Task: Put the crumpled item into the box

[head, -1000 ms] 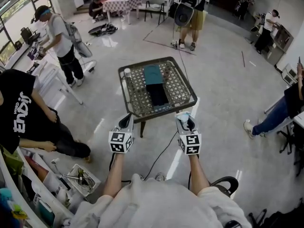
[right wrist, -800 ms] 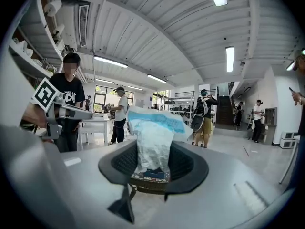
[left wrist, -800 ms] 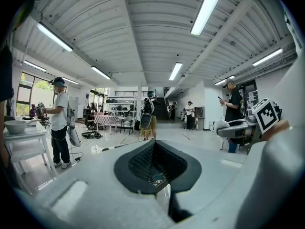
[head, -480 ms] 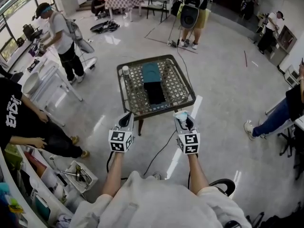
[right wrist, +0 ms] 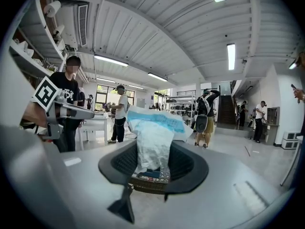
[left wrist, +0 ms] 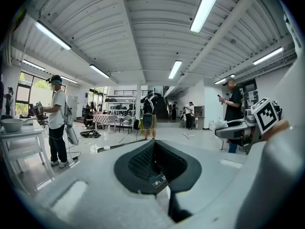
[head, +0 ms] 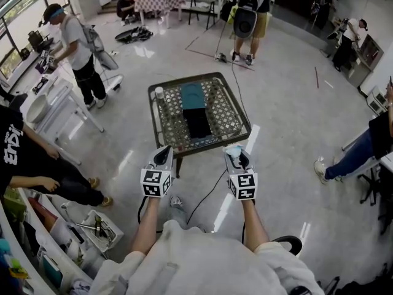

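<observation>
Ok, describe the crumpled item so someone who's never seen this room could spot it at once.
Find the square, dark-framed lattice-top table mid-floor. Just short of its near edge, the right hand-held gripper pinches a crumpled white-and-blue plastic wrapper that sticks out past its jaws; the left hand-held gripper beside it holds nothing.

The crumpled item [right wrist: 151, 142] is white with a pale blue band across its top, set against the black pads of the light grey right gripper [right wrist: 153, 162]. The left gripper [head: 163, 155], like the right, carries a cube of black-and-white square markers. The table [head: 166, 125] has a dark frame and a pale lattice-patterned top, and the box [head: 197, 123] is black at its near end and teal at its far end.
</observation>
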